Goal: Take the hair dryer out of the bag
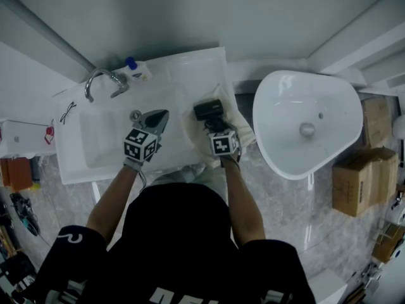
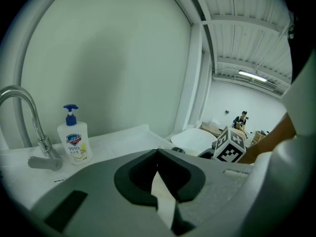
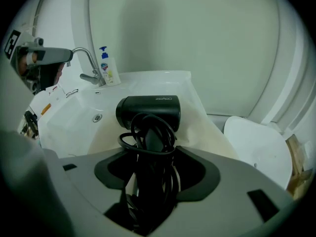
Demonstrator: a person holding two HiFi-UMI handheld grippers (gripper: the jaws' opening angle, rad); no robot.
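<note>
Right gripper view: my jaws stand wide, dryer handle and cord between them, unpressed, on the bag. I'd close on the handle, not loops. Left gripper view: jaws together, pale sliver between. Head view: dryer under my right gripper.

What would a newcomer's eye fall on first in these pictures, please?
The black hair dryer stands out, cord looped round its handle, lying on the cream bag beside the sink, with the right gripper open around the handle. Next comes the big white rounded basin further right.
</note>
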